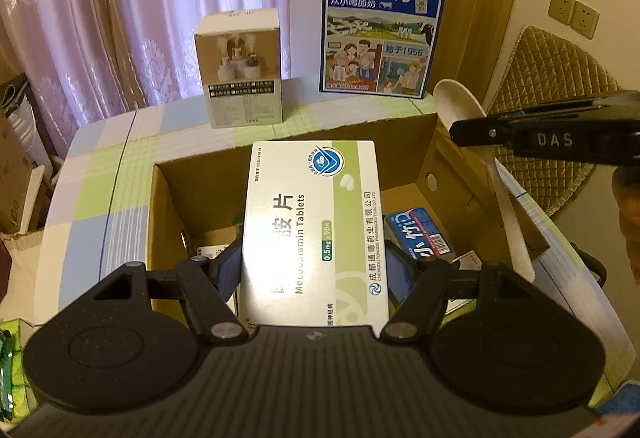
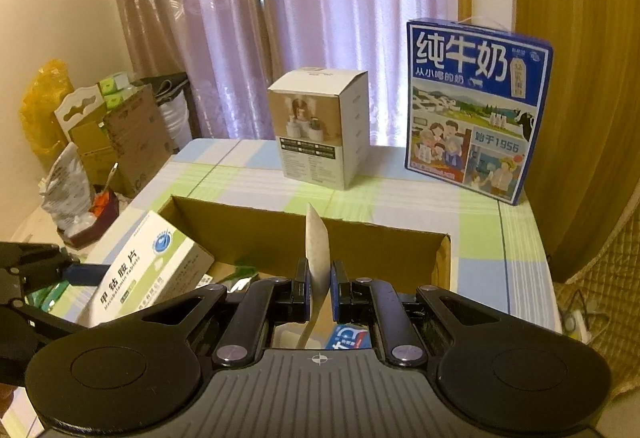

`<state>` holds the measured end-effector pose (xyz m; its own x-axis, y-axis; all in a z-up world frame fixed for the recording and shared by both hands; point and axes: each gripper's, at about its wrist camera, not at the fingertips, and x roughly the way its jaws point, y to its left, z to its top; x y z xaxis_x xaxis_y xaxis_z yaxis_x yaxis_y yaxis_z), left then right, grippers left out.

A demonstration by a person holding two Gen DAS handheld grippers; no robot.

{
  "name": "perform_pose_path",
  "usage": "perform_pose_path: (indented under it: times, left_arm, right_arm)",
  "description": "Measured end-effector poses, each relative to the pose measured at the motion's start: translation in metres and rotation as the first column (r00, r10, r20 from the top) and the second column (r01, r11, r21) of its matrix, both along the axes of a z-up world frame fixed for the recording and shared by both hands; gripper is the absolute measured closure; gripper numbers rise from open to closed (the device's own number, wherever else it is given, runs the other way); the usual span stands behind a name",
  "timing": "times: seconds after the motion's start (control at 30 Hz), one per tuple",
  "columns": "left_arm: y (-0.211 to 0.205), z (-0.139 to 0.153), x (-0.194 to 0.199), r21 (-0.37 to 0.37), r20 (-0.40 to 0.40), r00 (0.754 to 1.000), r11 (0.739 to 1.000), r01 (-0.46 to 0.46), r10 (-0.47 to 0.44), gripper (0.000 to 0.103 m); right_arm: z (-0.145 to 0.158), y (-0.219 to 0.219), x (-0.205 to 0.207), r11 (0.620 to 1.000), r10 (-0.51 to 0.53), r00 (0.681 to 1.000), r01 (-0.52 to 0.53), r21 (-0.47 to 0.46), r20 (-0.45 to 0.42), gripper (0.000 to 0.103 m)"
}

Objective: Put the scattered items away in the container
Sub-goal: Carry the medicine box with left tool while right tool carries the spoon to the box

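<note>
My left gripper (image 1: 314, 266) is shut on a white and green Mecobalamin tablet box (image 1: 316, 230) and holds it over the open cardboard box (image 1: 168, 198). In the right wrist view the tablet box (image 2: 148, 270) hangs over the cardboard box's (image 2: 256, 222) left side, with the left gripper (image 2: 80, 274) on it. My right gripper (image 2: 319, 286) is shut on a white plastic spoon (image 2: 317, 250), bowl up, above the box's right part. The spoon (image 1: 460, 110) and right gripper (image 1: 472, 130) show at the right of the left wrist view. A blue packet (image 1: 420, 234) lies inside.
A white product box (image 2: 320, 130) and a tall blue milk carton case (image 2: 476, 110) stand on the checked tablecloth (image 2: 480, 230) behind the cardboard box. Cartons and bags (image 2: 100, 142) are piled left of the table. A quilted chair (image 1: 560, 86) stands to the right.
</note>
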<state>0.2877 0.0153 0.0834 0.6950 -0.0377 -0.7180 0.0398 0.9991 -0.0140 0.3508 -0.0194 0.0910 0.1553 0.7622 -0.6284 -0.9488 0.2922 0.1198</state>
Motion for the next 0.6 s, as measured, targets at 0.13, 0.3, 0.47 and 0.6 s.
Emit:
perform_pose_path:
  times: [0.13,0.3,0.47,0.6]
  left_arm:
    - [0.006,-0.009,0.007,-0.018,-0.017,1.000,1.000,-0.017,0.017,0.036]
    - [0.014,-0.017,0.016,-0.036,-0.027,0.999,0.999,-0.041,0.040,0.036]
    - [0.015,-0.023,0.022,-0.044,-0.032,0.998,0.998,-0.054,0.053,0.036]
    - [0.015,-0.027,0.026,-0.049,-0.034,0.998,0.997,-0.061,0.059,0.036]
  right_arm:
    - [-0.005,0.006,0.006,1.000,-0.017,1.000,0.017,0.000,-0.019,0.097]
    - [-0.011,0.014,0.010,1.000,-0.023,0.999,0.023,-0.004,-0.037,0.097]
    - [-0.019,0.022,0.010,1.000,-0.019,0.999,0.018,-0.008,-0.046,0.097]
    - [-0.023,0.026,0.009,1.000,-0.016,0.999,0.015,-0.010,-0.050,0.097]
